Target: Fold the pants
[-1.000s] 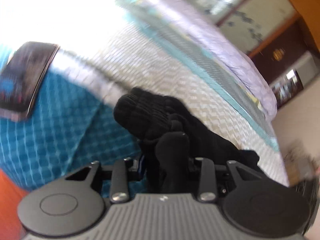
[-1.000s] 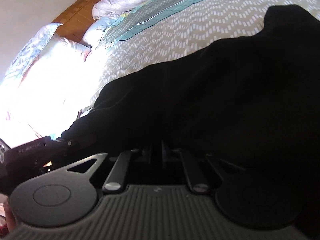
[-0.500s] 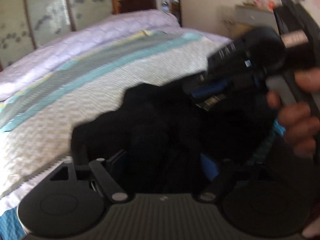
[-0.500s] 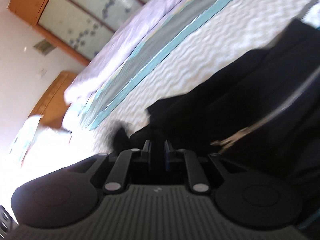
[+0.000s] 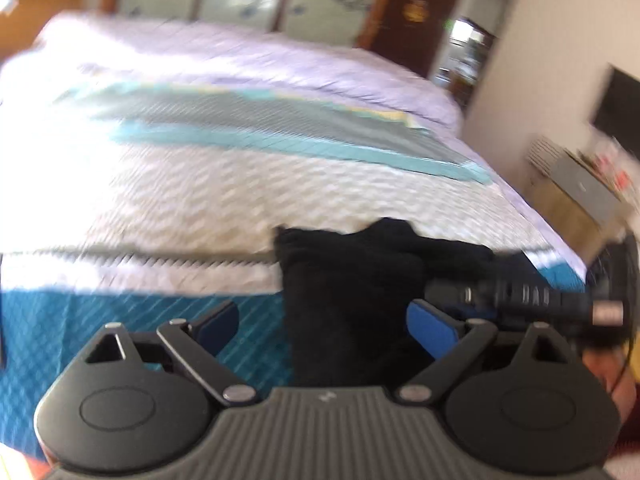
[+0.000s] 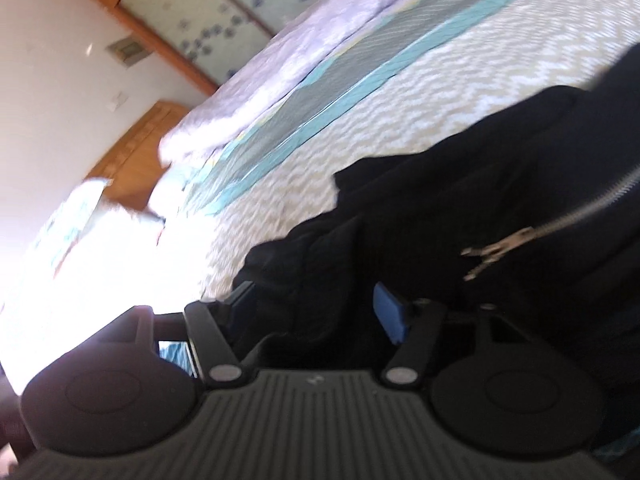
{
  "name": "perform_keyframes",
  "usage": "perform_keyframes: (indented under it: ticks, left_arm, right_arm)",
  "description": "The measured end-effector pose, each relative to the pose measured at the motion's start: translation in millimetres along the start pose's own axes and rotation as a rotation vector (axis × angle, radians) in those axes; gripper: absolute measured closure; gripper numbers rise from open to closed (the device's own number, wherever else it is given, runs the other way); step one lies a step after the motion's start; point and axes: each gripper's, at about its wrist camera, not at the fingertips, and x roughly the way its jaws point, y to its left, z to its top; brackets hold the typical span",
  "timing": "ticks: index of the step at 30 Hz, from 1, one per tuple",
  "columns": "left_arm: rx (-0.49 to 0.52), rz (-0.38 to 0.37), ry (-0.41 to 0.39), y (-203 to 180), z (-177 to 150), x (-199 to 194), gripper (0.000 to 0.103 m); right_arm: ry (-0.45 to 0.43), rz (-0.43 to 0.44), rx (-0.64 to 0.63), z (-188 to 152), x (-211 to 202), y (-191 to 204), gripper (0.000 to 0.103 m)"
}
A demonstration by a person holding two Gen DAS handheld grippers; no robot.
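On the bed point(image 5: 192, 200), both grippers' fingers point(image 5: 218, 320) point(image 6: 390, 314) spread wide around black pants point(image 5: 348, 280) point(image 6: 460, 208)

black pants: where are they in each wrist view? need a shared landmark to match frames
Left wrist: black pants sit lower centre, on the near edge of the bed, running down between the open left gripper fingers.
Right wrist: black pants fill the right and lower centre, zipper showing, between the open right gripper fingers.
Shared landmark: the teal stripe across the bed cover.
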Motion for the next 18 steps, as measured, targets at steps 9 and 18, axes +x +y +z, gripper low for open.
perform_keyframes:
  ticks: [9, 18]
  left_arm:
    - [-0.042, -0.045, 0.028, 1, 3, 16, 0.01]
    - [0.058, -0.099, 0.062, -40, 7, 47, 0.012]
  right_arm:
    - [-0.062, -0.085, -0.134, 8, -14, 5, 0.095]
    - [-0.014, -0.257, -0.097, -1, 10, -41, 0.094]
